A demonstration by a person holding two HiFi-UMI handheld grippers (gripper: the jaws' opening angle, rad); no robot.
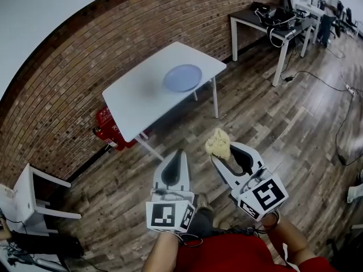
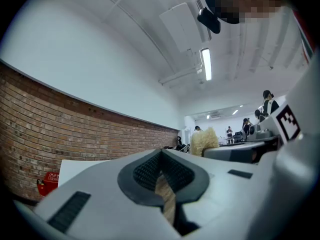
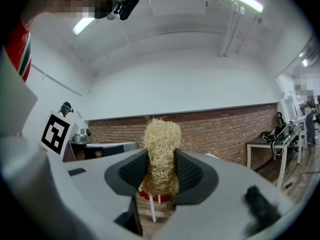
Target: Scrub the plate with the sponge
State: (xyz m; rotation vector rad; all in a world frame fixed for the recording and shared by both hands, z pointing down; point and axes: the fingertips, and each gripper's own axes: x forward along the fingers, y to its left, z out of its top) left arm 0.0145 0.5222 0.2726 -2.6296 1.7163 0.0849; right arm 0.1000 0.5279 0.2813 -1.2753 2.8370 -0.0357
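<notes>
Gripping the fibrous sponge [image 1: 218,142], the right claw [image 1: 223,154] stands well short of the blue plate [image 1: 182,77], at eleven o'clock on the worktop [image 1: 136,103]; left claw [image 1: 176,153] closed, empty.

Lab-like workspace: brick wall [image 1: 113,44], wood floor [image 1: 272,135], white table [image 1: 136,101], cable-strewn equipment desk [image 1: 245,17].

We are noting a brick wall [image 1: 74,67], a wood-plank floor [image 1: 272,129], a white table [image 1: 142,98] standing near that wall, a dark desk [image 1: 244,17] beyond, a ceiling strip light [image 2: 205,64] glowing.
</notes>
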